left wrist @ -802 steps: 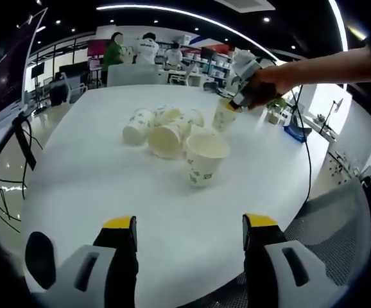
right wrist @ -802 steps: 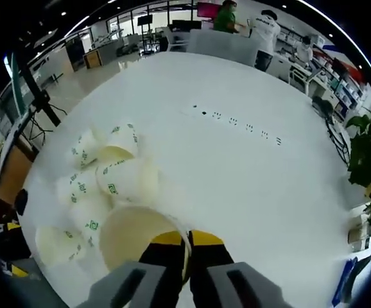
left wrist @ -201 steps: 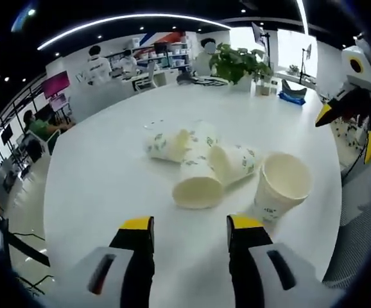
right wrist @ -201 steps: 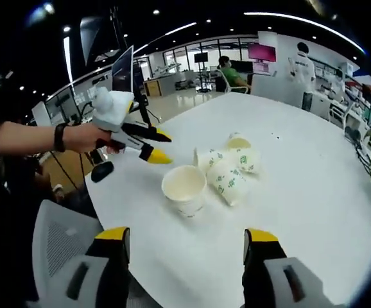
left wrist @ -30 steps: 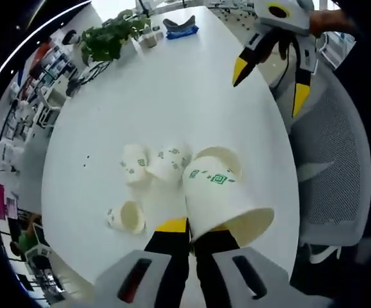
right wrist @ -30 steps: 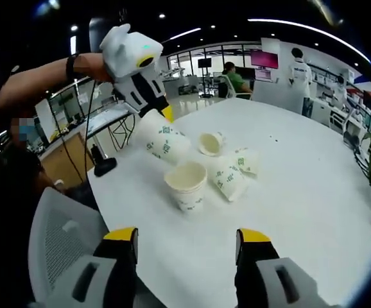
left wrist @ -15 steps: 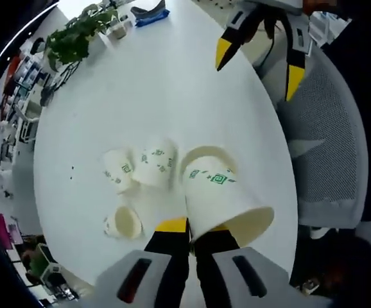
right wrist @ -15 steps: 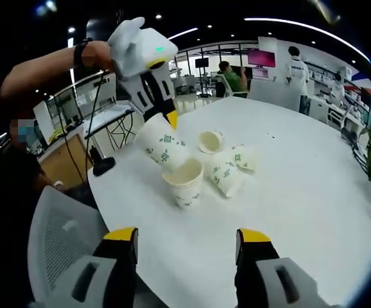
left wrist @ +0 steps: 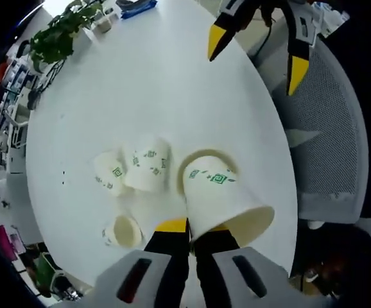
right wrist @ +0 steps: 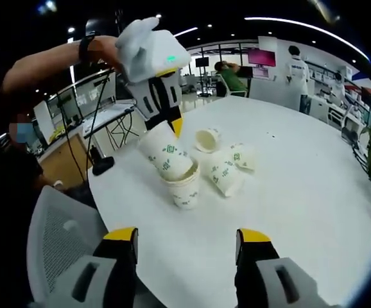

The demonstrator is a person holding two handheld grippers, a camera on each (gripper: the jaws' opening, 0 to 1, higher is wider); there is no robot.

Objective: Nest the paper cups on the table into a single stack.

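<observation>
My left gripper is shut on the rim of a white paper cup with green print. In the right gripper view that left gripper holds the cup tilted, and the cup's base dips into the mouth of an upright cup on the white table. Three more cups lie on their sides behind it. My right gripper is open near the table's edge, with nothing between its jaws. It also appears at the top of the left gripper view.
A grey mesh chair stands at the table's near edge below my right gripper. A potted plant sits at the table's far side. A person's arm holds the left gripper. People stand in the office behind.
The left gripper has carried its cup down and over to the upright cup, so its base now enters that cup's mouth. The right gripper stays open and almost still.
</observation>
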